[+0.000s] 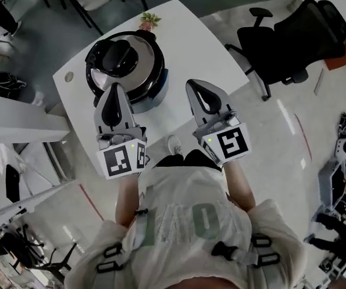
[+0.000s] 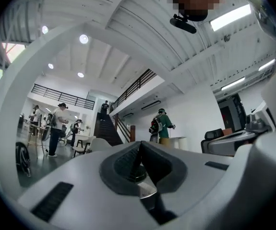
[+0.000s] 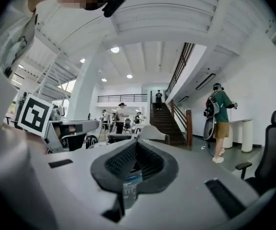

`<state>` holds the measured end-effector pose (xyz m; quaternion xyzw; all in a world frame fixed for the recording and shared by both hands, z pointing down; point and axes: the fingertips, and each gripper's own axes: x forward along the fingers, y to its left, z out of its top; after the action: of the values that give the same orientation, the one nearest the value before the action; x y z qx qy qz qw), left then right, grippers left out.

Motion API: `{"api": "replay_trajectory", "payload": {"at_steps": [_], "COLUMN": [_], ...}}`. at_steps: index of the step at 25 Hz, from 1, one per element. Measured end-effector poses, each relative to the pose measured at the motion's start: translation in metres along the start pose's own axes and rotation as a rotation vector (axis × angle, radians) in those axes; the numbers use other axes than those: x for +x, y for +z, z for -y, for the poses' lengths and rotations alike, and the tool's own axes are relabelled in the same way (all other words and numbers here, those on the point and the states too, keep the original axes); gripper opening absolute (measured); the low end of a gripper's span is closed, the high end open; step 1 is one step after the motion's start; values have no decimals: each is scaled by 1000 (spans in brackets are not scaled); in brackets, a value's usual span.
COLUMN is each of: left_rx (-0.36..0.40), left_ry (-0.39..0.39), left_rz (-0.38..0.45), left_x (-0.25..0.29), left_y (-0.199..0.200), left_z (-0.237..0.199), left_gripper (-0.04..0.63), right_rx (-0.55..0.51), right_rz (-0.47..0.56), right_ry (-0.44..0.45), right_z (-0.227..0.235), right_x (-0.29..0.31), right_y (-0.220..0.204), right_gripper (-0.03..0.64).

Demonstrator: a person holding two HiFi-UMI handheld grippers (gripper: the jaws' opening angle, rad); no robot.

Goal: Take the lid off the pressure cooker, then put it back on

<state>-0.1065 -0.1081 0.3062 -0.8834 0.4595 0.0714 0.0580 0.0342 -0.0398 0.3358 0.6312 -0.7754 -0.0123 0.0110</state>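
Head view, looking steeply down on a white table (image 1: pixel 200 38) w/ a person standing at its near edge, a gripper in each hand.

Left: the pressure cooker (image 1: pixel 127 65) sat near the tabletop's left edge, lid (image 1: pixel 138 52) on, w/ a black handle (image 1: pixel 118 54) across the top. A small plant (image 1: pixel 150 20) stood at the edge beyond it, toward the far corner.

The left gripper (image 1: pixel 114 89) pointed at the cooker's near side, jaws shut tight, holding nothing. Its tip overlapped the cooker's rim from above, but the left gripper view showed only the room past the closed jaws (image 2: pixel 138 145), so prob. not touching.

The right gripper (image 1: pixel 192 85) hovered over bare tabletop just right of the cooker, jaws also pressed together and empty (image 3: pixel 135 145).

Far right, on the floor: a black office chair (image 1: pixel 293 35).

Handling, as a guess: the lid looked like rigid metal, fairly heavy, w/ a smooth, slippery dome. The black handle looked like the best place to hold; it prob. needs a twist to unlock before lifting.
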Motion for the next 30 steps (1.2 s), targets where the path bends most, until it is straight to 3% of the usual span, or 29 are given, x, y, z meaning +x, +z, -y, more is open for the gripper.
{"api": "replay_trajectory", "payload": {"at_steps": [8, 20, 30], "left_rx": [34, 97, 119], "left_ry": [165, 423, 517], "left_rz": [-25, -32, -35], "left_x": [15, 31, 39], "left_y": [-5, 6, -2], "left_z": [-32, -43, -38], "left_gripper": [17, 17, 17], "right_rx": [10, -6, -1], "right_rz": [-15, -21, -12], "right_ry": [142, 355, 436], "right_z": [17, 58, 70], "right_x": [58, 117, 136], "right_y": [-2, 0, -2], "right_gripper": [2, 5, 5]}}
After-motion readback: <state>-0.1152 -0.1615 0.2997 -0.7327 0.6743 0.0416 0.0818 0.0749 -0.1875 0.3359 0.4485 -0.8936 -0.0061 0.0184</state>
